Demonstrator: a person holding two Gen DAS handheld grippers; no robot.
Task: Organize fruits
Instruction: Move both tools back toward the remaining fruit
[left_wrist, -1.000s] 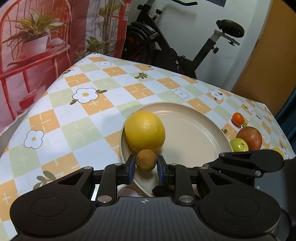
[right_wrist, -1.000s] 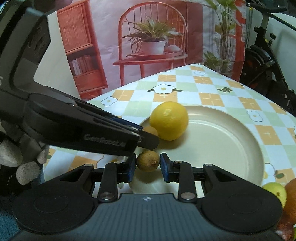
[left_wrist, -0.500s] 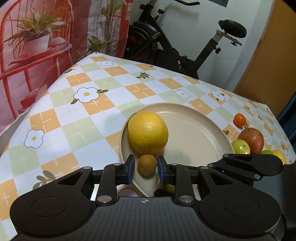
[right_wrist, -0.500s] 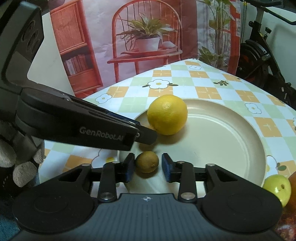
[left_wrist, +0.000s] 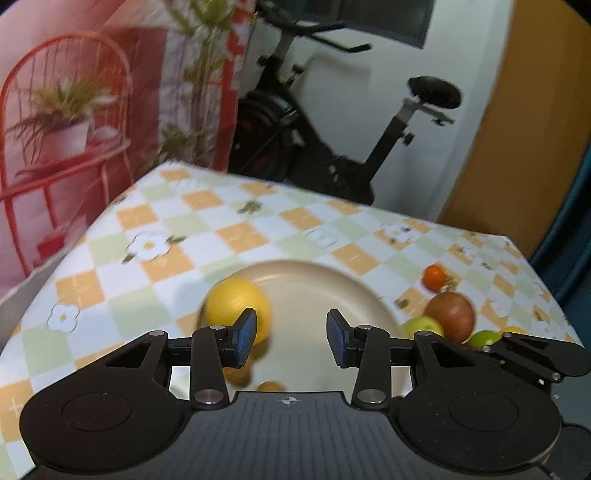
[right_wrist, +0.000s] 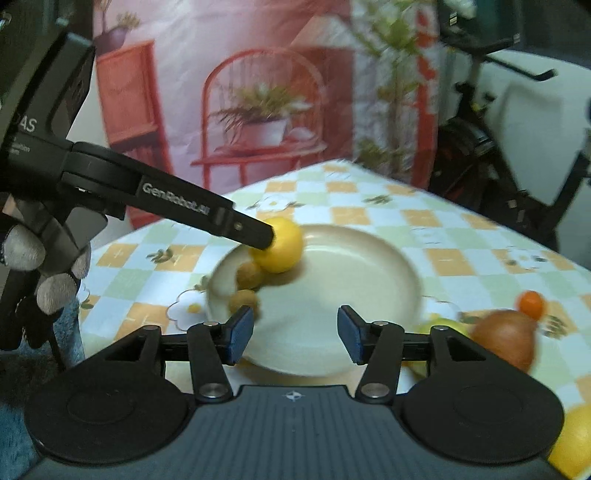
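A cream plate (left_wrist: 325, 288) (right_wrist: 351, 280) holds a large yellow citrus (left_wrist: 232, 308) (right_wrist: 284, 245) and two small brown fruits (right_wrist: 249, 275) (right_wrist: 242, 301) at its near left rim. My left gripper (left_wrist: 291, 341) hovers above the plate's near side; its jaws are opening with nothing between them. The brown fruits (left_wrist: 238, 374) (left_wrist: 271, 387) lie below it. My right gripper (right_wrist: 294, 336) is also opening and empty, with the nearer brown fruit just beyond its left pad. The left gripper (right_wrist: 258, 236) reaches in from the left, its tip in front of the citrus.
Right of the plate on the checked tablecloth (left_wrist: 221, 236) lie a red apple (left_wrist: 450, 317) (right_wrist: 506, 339), a green fruit (left_wrist: 424, 326), a small orange (left_wrist: 434, 277) (right_wrist: 532, 301) and a lime (left_wrist: 484, 338). A yellow fruit (right_wrist: 576, 439) sits at bottom right. An exercise bike (left_wrist: 332, 122) stands behind the table.
Both grippers have let go of the small brown fruits, which now rest on the plate. Their jaws have spread, and both have drawn back and upward.
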